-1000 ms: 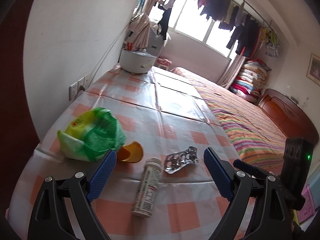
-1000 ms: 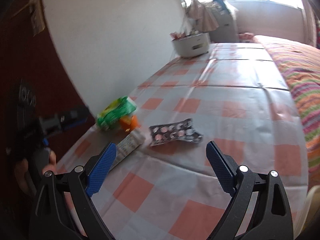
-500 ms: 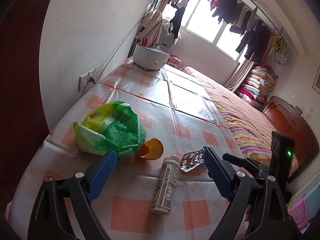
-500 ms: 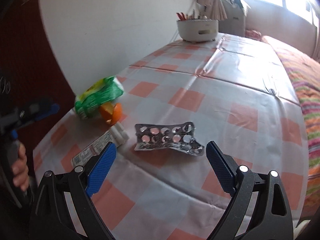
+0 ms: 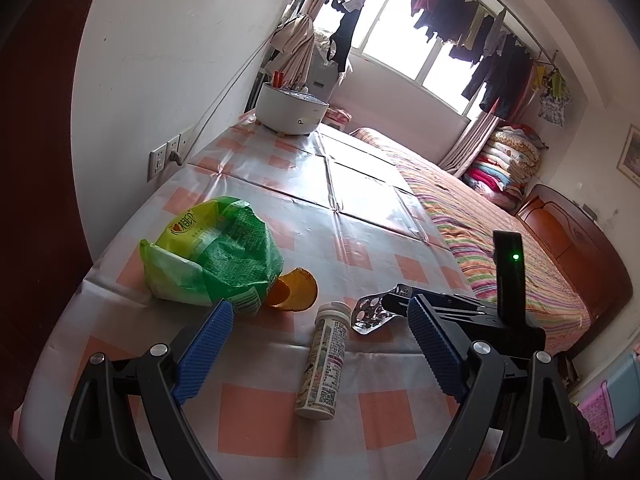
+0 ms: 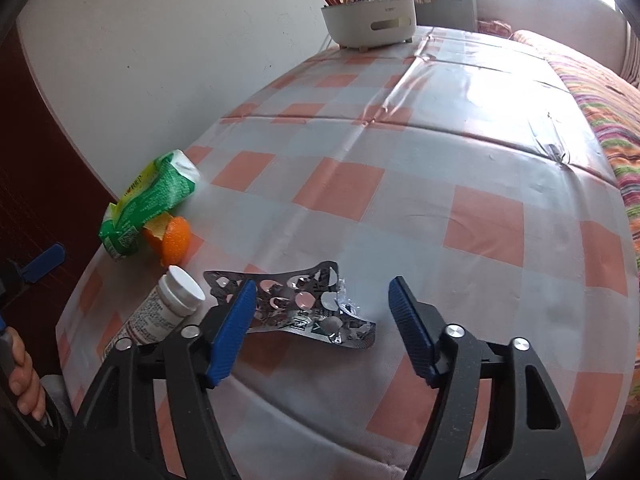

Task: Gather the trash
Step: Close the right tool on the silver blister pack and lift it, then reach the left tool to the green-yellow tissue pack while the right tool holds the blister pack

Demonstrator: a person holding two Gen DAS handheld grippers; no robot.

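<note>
A crumpled silver blister pack (image 6: 304,308) lies flat on the checked tablecloth (image 6: 400,208). My right gripper (image 6: 322,292) hangs just above it with the pack between its blue fingers. The jaws are closing and the pads do not press on the pack. To its left lie a white pill bottle (image 6: 168,312), an orange peel (image 6: 172,238) and a green wrapper (image 6: 148,204). My left gripper (image 5: 320,312) stands open near the table's front edge, holding nothing, with the bottle (image 5: 324,360) lying between its fingers and the wrapper (image 5: 212,256) ahead to the left.
A white desk organiser (image 6: 370,26) with pencils stands at the far end of the table against the wall. A wall socket (image 5: 164,158) is on the left. A striped bed (image 5: 500,240) runs along the table's right side. A person's hand (image 6: 22,380) holds the left gripper.
My right gripper has come forward and down over the blister pack, and its jaws have narrowed. The left gripper stays open and almost in place.
</note>
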